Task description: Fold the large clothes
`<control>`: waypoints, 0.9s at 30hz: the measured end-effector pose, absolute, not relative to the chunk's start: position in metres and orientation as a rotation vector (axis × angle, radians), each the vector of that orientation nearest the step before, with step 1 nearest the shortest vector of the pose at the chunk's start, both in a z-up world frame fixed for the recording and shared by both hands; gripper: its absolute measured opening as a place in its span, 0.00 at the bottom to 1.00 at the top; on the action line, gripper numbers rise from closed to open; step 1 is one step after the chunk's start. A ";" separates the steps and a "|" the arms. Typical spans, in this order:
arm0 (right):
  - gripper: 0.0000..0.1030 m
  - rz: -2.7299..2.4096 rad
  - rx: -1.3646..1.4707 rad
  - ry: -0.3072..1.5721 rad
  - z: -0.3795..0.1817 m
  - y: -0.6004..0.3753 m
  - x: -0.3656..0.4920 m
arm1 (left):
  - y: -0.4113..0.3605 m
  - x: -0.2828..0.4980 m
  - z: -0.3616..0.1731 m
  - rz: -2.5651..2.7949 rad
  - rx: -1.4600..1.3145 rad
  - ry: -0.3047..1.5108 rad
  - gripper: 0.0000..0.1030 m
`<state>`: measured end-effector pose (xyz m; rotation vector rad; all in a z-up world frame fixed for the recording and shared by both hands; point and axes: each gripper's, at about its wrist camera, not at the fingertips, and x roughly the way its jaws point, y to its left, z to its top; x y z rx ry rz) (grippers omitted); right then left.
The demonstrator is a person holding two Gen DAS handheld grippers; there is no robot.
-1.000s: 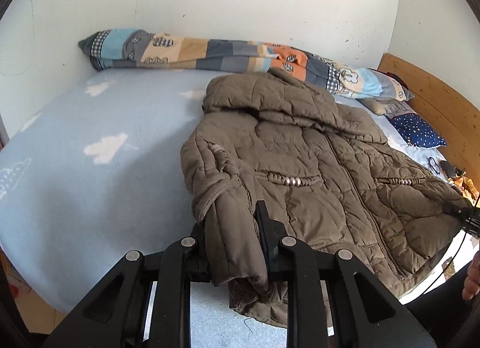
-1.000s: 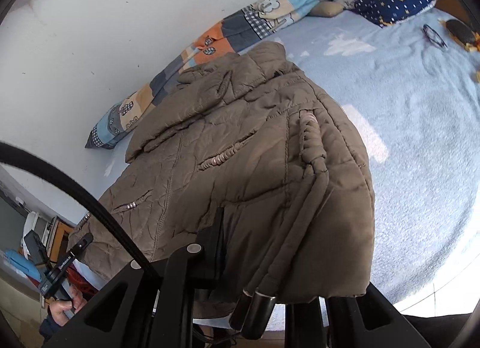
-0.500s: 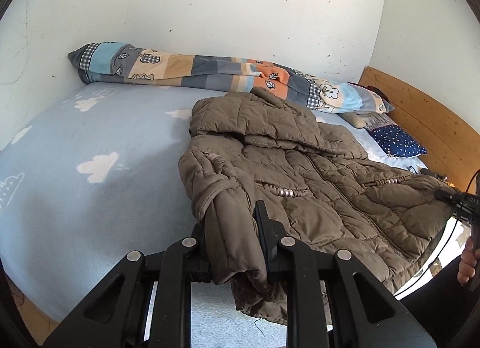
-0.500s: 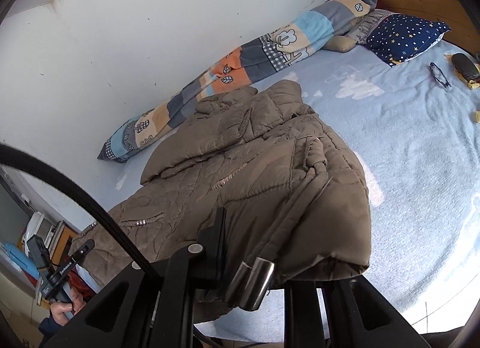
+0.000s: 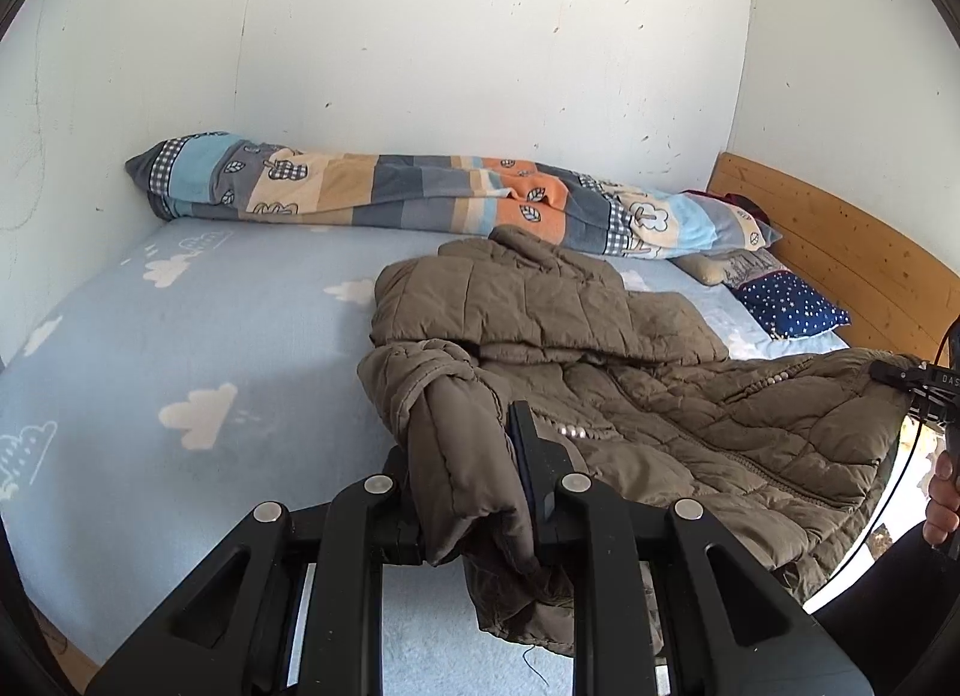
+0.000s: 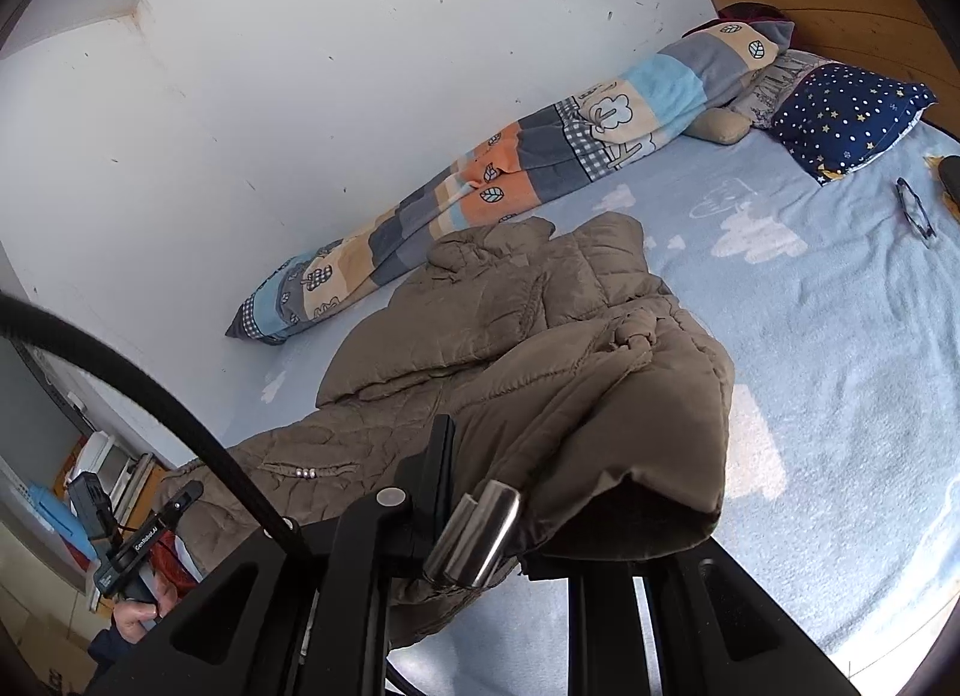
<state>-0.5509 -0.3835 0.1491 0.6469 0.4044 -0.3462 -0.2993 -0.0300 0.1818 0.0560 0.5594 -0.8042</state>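
Lying across the light-blue bed [image 5: 180, 348], a brown quilted jacket [image 5: 660, 414] is held at both lower corners. One bunched sleeve and hem corner is clamped in the left gripper [image 5: 468, 474], and the opposite corner is pinched by the right gripper [image 6: 510, 492]. A rolled patchwork blanket [image 5: 390, 192] is seen along the wall, beside a starred pillow [image 6: 840, 114].

Left of the quilted jacket [image 5: 630, 372] you have bare blue bedsheet [image 5: 180, 348] to pass; far off, the rolled patchwork blanket [image 5: 420, 198] lines the wall, and right, glasses [image 6: 915, 210] lie near the starred pillow [image 6: 840, 114].
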 end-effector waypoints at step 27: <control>0.17 -0.376 0.471 0.361 0.227 -0.407 -0.491 | -0.067 -0.246 0.244 -0.818 0.044 0.461 0.20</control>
